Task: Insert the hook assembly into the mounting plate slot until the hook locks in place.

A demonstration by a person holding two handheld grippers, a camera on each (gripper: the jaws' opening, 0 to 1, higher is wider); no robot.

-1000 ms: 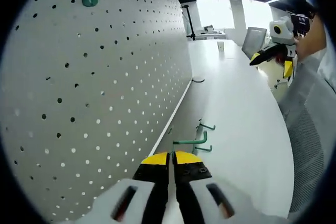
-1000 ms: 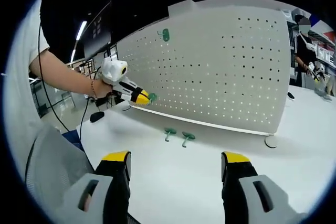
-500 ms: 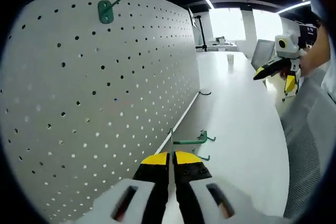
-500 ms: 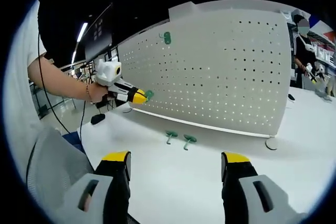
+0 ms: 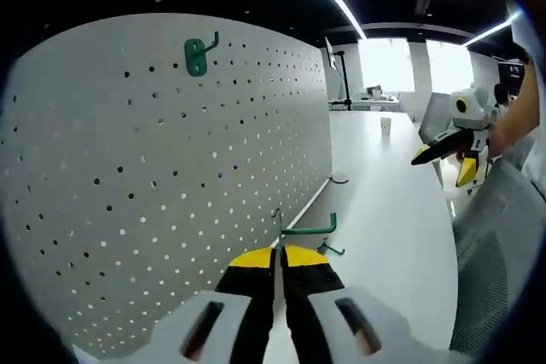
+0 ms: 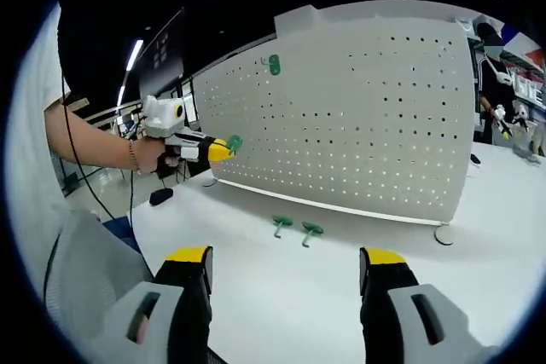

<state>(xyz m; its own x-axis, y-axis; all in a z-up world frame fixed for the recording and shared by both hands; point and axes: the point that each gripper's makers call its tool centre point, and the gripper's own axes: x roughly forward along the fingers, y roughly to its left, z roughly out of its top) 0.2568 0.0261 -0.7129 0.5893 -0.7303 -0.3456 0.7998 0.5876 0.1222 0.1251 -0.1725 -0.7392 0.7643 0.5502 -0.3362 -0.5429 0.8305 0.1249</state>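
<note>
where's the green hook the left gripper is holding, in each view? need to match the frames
Left gripper view: the held green hook sits bottom centre, just above the shut yellow jaws, near the pegboard.
Right gripper view: left of centre, at the tip of the left gripper, in front of the pegboard's left end.
Shared landmark: the mounted green hook high on the pegboard, also seen at.

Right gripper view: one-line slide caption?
Left hand-held gripper carries a green hook toward the white pegboard; two spare hooks lie on the table.
</note>
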